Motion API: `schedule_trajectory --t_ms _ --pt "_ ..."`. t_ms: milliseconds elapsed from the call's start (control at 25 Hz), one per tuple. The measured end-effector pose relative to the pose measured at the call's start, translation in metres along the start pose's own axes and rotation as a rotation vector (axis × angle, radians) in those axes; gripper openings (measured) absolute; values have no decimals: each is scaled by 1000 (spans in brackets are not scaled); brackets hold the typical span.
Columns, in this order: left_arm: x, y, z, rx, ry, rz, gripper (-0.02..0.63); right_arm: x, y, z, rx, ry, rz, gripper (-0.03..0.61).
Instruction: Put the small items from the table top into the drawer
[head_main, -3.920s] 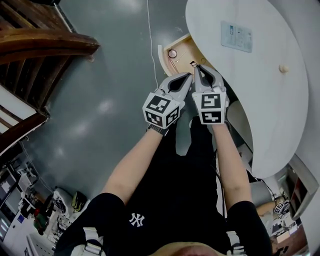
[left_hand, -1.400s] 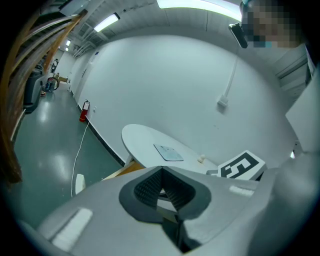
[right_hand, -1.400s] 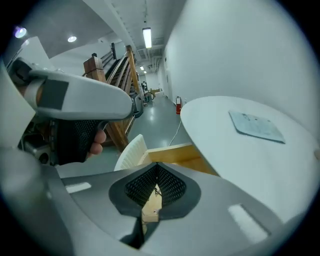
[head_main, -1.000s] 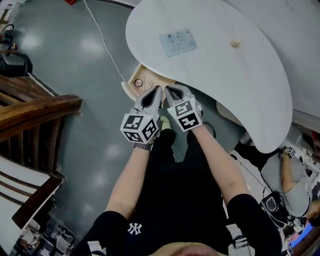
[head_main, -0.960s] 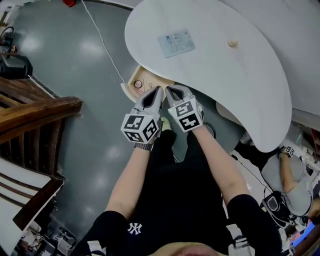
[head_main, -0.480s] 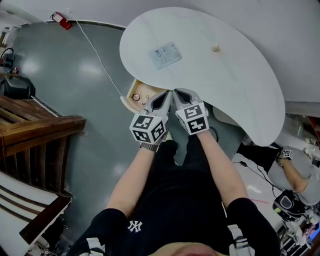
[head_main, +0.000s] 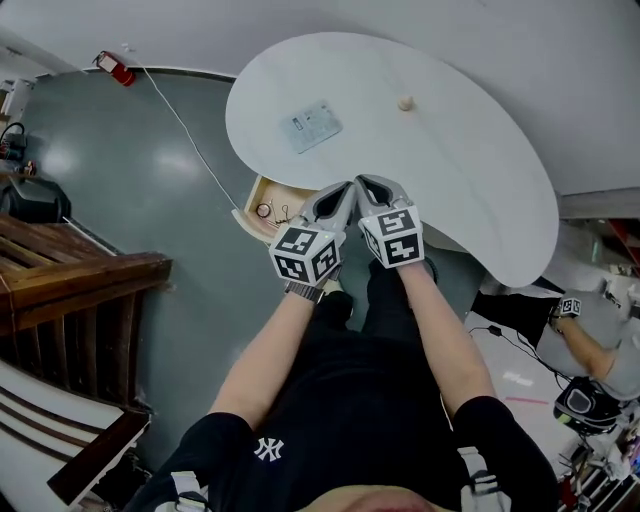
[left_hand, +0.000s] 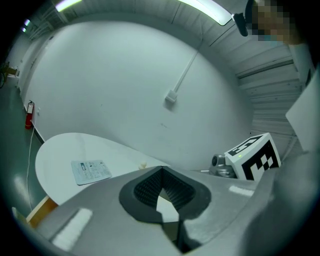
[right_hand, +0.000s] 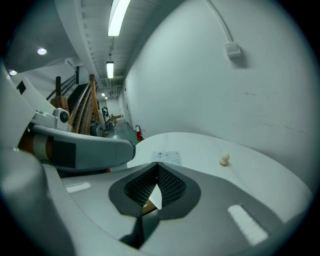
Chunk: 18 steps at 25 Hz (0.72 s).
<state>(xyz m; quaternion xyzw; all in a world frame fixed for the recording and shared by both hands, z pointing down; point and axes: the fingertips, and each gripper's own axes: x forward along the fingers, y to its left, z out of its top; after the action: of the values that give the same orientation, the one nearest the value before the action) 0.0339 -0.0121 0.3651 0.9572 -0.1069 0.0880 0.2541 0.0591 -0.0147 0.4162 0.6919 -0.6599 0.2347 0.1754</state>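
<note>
"How do the jaws stand?"

"The left gripper (head_main: 346, 188) and right gripper (head_main: 364, 183) are both pressed together, empty (side by side)."

"And the items?"

"The packet (head_main: 311, 125) and small bead (head_main: 405, 102) lie on the white table (head_main: 480, 170); the drawer (head_main: 296, 197) stands open."

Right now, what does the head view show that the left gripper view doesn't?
Only the head view shows the inside of the drawer, with small items in it, and the wooden furniture. Only the left gripper view shows a junction box on the wall and a ceiling light. Both show the white table, the flat packet, the small beige piece and the red extinguisher.
</note>
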Motion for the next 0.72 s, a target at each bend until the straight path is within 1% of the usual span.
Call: schedule_trajectory --t_ms 120,320,720 --pt "16 -8 4 13 7 -6 0 -2 -19 4 15 -6 -9 28" --pt "48 -12 8 22 20 7 0 2 -55 11 27 -18 -8 28" --pt "123 -5 9 7 40 40 0 28 -135 15 40 2 0 43"
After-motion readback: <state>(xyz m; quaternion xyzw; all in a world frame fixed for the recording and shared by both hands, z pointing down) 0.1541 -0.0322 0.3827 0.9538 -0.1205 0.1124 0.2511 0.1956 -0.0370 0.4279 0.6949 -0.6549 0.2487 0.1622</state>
